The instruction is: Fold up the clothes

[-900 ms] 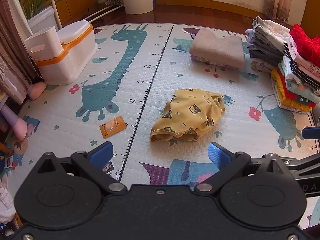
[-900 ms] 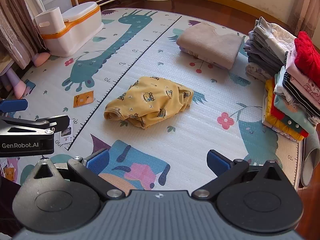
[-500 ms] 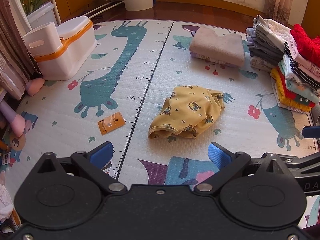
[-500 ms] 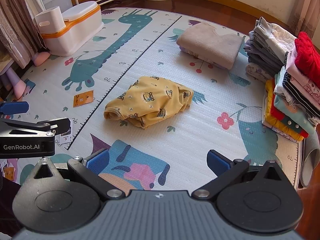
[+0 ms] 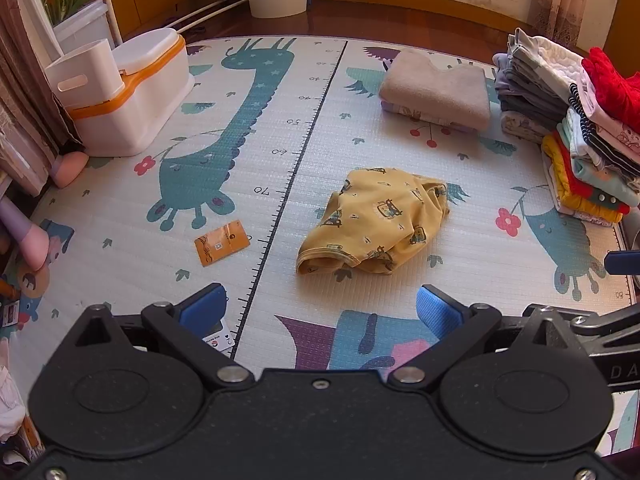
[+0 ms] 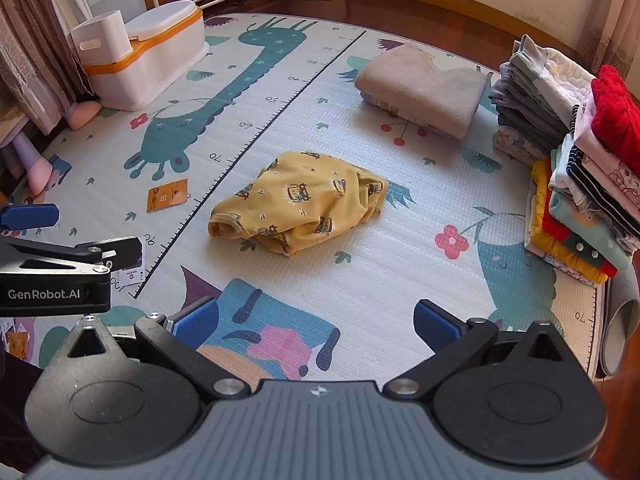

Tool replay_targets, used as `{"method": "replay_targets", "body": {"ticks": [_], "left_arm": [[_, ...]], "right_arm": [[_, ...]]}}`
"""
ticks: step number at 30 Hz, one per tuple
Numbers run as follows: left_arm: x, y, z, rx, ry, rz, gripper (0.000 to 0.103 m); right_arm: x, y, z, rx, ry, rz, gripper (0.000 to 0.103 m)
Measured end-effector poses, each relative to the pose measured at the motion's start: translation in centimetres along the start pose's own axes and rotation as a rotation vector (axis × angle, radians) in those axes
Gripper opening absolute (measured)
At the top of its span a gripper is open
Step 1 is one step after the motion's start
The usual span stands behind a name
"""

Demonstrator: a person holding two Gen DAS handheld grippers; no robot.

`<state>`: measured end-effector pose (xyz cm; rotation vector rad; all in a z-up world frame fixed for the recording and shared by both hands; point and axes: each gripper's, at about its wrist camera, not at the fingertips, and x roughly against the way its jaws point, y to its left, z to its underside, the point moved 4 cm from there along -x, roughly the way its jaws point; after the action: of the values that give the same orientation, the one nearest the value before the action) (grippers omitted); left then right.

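A crumpled yellow garment (image 5: 376, 220) (image 6: 300, 202) printed with small cars lies in the middle of the play mat (image 5: 256, 128) (image 6: 400, 280). My left gripper (image 5: 318, 310) hangs open above the mat, short of the garment's near edge, with nothing between its blue pads. My right gripper (image 6: 316, 322) is open too, also nearer than the garment and holding nothing. In the right wrist view the left gripper's side (image 6: 56, 276) shows at the left edge.
A folded beige towel (image 5: 436, 88) (image 6: 420, 88) lies at the back. Stacks of folded clothes (image 5: 580, 120) (image 6: 576, 160) stand at the right. A white and orange potty (image 5: 124, 88) (image 6: 140, 52) sits at the left, and an orange card (image 5: 222, 242) (image 6: 167, 195) lies on the mat.
The left gripper's view has shifted slightly, so the garment and mat sit a little lower in the frame. Both grippers stay open; the garment has not moved.
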<state>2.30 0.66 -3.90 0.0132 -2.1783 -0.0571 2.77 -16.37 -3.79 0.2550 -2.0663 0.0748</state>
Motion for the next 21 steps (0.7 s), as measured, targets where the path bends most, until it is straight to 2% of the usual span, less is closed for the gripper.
{"method": "replay_targets", "body": {"ticks": [21], "left_arm": [[-0.10,0.11,-0.21,0.000,0.006,0.009,0.103]], "right_arm": [[-0.17,0.11,-0.08,0.008,0.003,0.006,0.103]]}}
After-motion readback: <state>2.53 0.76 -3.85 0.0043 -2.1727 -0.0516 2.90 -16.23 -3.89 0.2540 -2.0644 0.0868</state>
